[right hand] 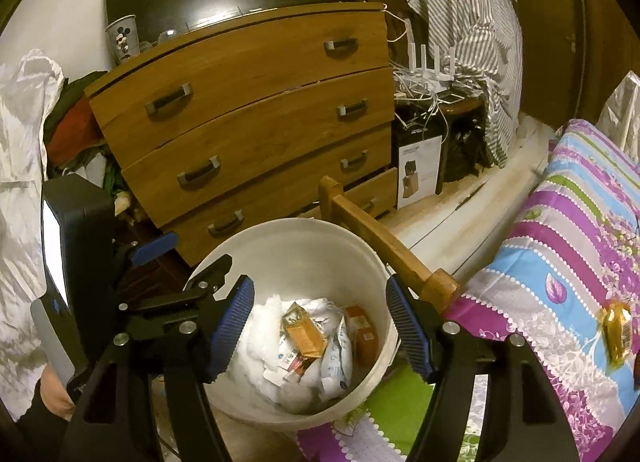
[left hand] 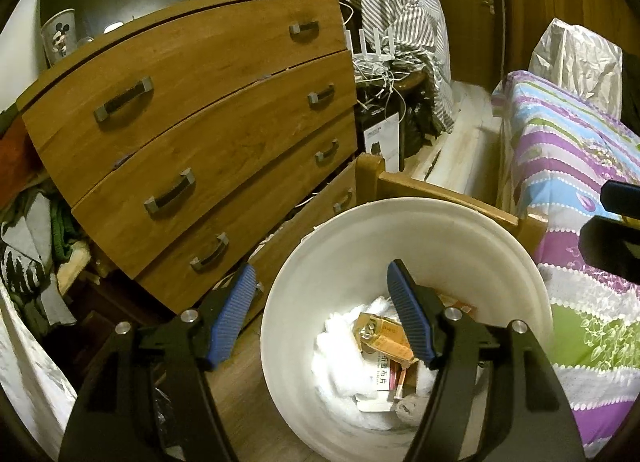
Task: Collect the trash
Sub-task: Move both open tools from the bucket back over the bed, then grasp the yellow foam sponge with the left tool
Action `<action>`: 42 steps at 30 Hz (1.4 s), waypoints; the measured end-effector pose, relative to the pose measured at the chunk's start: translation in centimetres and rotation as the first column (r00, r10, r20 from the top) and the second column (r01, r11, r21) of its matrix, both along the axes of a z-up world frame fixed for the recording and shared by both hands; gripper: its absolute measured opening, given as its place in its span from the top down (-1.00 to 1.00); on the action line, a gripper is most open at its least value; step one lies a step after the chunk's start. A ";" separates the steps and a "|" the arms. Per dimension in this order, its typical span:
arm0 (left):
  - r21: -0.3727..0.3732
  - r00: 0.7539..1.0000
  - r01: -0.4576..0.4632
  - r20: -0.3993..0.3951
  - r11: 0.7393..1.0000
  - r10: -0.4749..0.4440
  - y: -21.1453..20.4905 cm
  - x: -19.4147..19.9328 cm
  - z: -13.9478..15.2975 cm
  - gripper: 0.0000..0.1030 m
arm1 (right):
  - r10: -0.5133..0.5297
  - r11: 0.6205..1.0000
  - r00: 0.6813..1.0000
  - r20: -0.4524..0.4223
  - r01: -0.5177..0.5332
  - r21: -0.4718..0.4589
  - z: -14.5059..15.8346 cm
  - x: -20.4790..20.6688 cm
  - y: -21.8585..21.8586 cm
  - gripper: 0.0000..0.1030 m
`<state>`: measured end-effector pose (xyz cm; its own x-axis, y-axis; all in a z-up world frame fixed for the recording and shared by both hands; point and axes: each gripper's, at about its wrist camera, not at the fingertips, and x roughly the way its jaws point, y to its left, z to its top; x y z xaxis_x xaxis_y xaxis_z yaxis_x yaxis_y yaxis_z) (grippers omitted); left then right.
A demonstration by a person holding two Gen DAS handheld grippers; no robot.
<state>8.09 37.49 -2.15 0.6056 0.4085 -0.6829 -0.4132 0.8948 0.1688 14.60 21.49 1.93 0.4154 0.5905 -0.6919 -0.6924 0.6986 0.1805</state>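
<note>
Bed (right hand: 568, 221) seen at right under striped quilt; wooden dresser (right hand: 248, 109) stood far left. White bin (right hand: 256, 246) set on floor between them, hard against bed corner. Bin already loaded: white wadding, orange packet (right hand: 304, 330), printed wrappers (right hand: 336, 358) lying inside. One amber wrapper (right hand: 618, 332) left on quilt at right, judged next to be collected. Left tool (left hand: 320, 298) held over bin's left rim, jaws spread, nothing pinched. Right tool (right hand: 320, 310) poised above bin, jaws spread, empty too.

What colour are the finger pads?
Blue, ribbed fingers; clearest in the right wrist view.
</note>
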 end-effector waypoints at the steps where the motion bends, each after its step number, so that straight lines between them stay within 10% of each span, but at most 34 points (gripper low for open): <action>1: 0.002 1.000 0.000 0.000 1.000 0.000 -0.1 0.0 0.1 -0.27 | -0.001 1.000 1.000 0.001 0.001 0.002 0.1 -0.1 -0.1 -0.35; 11: -0.011 0.999 0.025 0.043 1.000 -0.024 -3.2 -0.9 1.2 -0.52 | -0.135 0.991 0.979 0.150 0.131 0.042 1.2 -2.9 -4.9 -0.35; 19: -0.026 0.988 0.140 0.074 0.990 -0.138 -11.1 -1.0 0.9 -0.66 | -0.368 0.921 0.808 0.460 0.385 0.061 0.4 -8.7 -15.6 -0.36; 29: -0.035 0.939 0.343 0.033 0.939 -0.342 -24.7 0.7 -2.2 -0.71 | -0.684 0.691 0.608 0.402 0.718 0.088 -3.5 -10.3 -37.9 -0.40; 37: -0.007 0.778 0.628 -0.034 0.778 -0.628 -39.4 1.6 -5.0 -0.70 | -0.893 0.445 0.432 0.129 0.890 0.099 -10.1 -15.3 -59.7 -0.41; 42: -0.006 0.629 0.778 -0.023 0.629 -0.777 -47.1 1.5 -5.5 -0.70 | -0.911 0.412 0.409 0.052 0.906 0.094 -13.4 -17.1 -66.2 -0.41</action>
